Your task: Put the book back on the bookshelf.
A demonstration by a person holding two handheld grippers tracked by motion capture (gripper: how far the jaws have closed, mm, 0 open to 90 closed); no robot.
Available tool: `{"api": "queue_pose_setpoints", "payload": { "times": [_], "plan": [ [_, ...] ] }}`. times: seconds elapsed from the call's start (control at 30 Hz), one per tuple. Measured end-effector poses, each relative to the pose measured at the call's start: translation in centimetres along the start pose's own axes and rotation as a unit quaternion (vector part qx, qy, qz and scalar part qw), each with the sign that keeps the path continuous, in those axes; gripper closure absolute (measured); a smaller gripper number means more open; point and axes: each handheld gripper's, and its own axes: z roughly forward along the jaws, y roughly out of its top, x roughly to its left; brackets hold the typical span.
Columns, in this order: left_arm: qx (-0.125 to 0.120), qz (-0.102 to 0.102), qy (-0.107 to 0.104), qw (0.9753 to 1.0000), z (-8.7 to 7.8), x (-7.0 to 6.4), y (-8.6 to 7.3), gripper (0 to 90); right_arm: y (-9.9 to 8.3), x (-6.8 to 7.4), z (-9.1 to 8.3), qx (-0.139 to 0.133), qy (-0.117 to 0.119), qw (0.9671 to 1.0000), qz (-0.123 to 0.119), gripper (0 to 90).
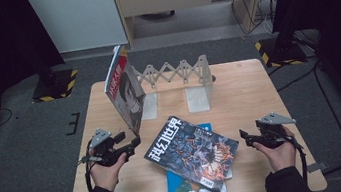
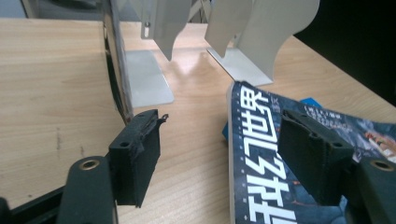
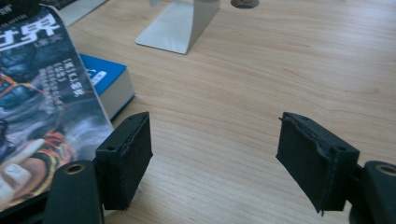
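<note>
- My left claw (image 1: 134, 142) sits in my left hand (image 1: 106, 169), low at my left, jaws spread wide with nothing between them.
- My right claw (image 1: 243, 136) rests in my right hand (image 1: 278, 154), jaws wide apart too, pointing inward toward the left one.

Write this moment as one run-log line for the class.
left gripper open, near leaning magazine | right gripper open, empty | dark magazine flat on blue book | bookend rack behind
</note>
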Motion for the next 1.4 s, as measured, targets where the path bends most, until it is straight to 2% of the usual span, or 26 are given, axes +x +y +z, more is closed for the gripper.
{"api": "queue_pose_setpoints", "payload": {
  "times": [0.2, 0.27, 0.33, 0.4, 0.43, 0.53, 0.77, 0.87, 1.0, 1.1, 1.2, 1.27, 1.4],
  "plan": [
    [0.008, -0.006, -0.015, 0.9998, 0.5, -0.2, -1.0, 28.4, 0.3, 1.5, 0.1, -0.010, 0.020, 0.9997, -0.005, 28.2],
    [0.019, -0.006, -0.019, 0.9996, 0.9, -0.3, -1.6, 28.4, 0.3, 2.0, 0.2, -0.009, 0.028, 0.9995, -0.009, 29.5],
    [0.035, -0.017, -0.032, 0.9988, 1.5, -0.3, -2.4, 28.4, 0.3, 2.2, 0.2, -0.004, 0.033, 0.9994, -0.013, 32.3],
    [0.051, -0.018, -0.039, 0.9978, 2.0, -0.4, -2.8, 27.4, 0.3, 2.4, 0.2, -0.004, 0.036, 0.9992, -0.015, 34.0],
    [0.056, -0.016, -0.042, 0.9974, 2.2, -0.5, -3.0, 27.7, 0.3, 2.5, 0.2, -0.002, 0.039, 0.9991, -0.014, 34.9],
    [0.065, -0.025, -0.060, 0.9958, 2.7, -0.7, -3.3, 28.6, 0.2, 2.9, 0.4, 0.004, 0.047, 0.9987, -0.020, 36.5],
    [0.085, -0.026, -0.074, 0.9933, 3.7, -0.9, -4.1, 28.7, -0.2, 3.7, 0.7, 0.008, 0.059, 0.9980, -0.023, 38.3],
    [0.102, -0.022, -0.074, 0.9917, 4.2, -1.1, -4.4, 28.8, -0.4, 4.0, 0.9, 0.010, 0.065, 0.9975, -0.028, 38.9],
    [0.116, -0.028, -0.092, 0.9885, 4.9, -1.4, -4.8, 28.9, -0.5, 4.4, 1.2, 0.015, 0.073, 0.9968, -0.031, 39.0],
    [0.119, -0.031, -0.100, 0.9874, 5.1, -1.5, -4.9, 27.2, -0.6, 4.5, 1.3, 0.018, 0.074, 0.9966, -0.031, 38.7],
    [0.118, -0.050, -0.119, 0.9845, 5.5, -1.3, -5.2, 25.5, -0.7, 4.8, 1.6, 0.023, 0.075, 0.9964, -0.033, 38.4],
    [0.120, -0.069, -0.132, 0.9816, 5.9, -1.0, -5.5, 23.1, -0.8, 4.9, 1.8, 0.026, 0.075, 0.9962, -0.036, 38.4],
    [0.121, -0.088, -0.148, 0.9776, 6.3, -0.6, -5.7, 20.9, -0.9, 5.2, 2.0, 0.033, 0.075, 0.9958, -0.041, 38.2]
  ]
}}
